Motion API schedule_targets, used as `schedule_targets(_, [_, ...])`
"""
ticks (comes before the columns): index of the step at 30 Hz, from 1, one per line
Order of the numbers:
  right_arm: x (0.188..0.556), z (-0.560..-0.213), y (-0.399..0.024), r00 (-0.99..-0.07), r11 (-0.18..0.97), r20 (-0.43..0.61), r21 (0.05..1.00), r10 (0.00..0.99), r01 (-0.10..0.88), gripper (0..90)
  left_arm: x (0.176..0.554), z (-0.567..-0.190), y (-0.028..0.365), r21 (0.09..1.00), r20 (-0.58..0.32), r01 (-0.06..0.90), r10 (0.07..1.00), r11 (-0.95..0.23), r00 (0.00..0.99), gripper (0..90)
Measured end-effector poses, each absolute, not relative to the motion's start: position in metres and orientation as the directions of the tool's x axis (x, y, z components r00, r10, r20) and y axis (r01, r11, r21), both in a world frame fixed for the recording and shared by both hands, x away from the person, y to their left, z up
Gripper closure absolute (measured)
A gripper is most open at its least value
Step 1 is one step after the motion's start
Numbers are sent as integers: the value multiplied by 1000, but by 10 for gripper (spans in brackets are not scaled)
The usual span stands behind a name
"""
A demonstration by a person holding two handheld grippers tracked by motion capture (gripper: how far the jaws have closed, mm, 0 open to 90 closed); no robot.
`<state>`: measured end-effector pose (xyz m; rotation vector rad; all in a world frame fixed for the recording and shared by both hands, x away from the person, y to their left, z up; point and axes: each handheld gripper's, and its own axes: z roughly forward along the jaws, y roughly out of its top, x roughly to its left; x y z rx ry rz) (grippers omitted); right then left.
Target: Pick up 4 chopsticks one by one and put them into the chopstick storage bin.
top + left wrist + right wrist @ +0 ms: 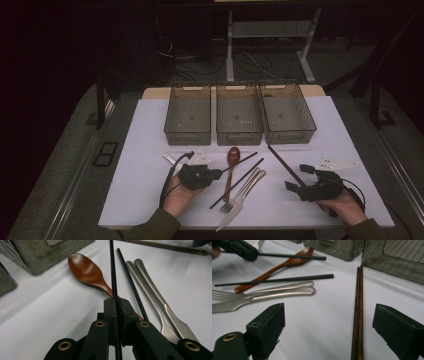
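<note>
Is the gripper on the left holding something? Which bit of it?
Yes. The left gripper has its jaws shut on a black chopstick, near one end. The right gripper holds nothing.

Three mesh bins [188, 116] in a row at the back of the table. One wooden spoon [232, 156]. Two black chopsticks [237, 183]. Brown wooden chopsticks [358, 312]: two, lying tight together, though from above they read as a single stick. One metal fork [239, 192], one metal knife [241, 202]. Two grippers [218, 173].

No text can be read — none anywhere.
</note>
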<state>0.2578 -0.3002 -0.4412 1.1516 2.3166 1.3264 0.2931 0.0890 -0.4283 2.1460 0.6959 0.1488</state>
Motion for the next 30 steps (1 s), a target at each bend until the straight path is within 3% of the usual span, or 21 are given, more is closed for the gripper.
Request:
schedule_targets(6, [259, -441, -301, -657, 266, 177, 815, 733, 516, 105, 295, -419, 95, 792, -132, 384, 482, -474, 866, 840])
schedule_targets(30, [260, -441, -300, -659, 266, 178, 815, 731, 515, 105, 313, -395, 115, 833, -146, 361, 462, -420, 875, 841])
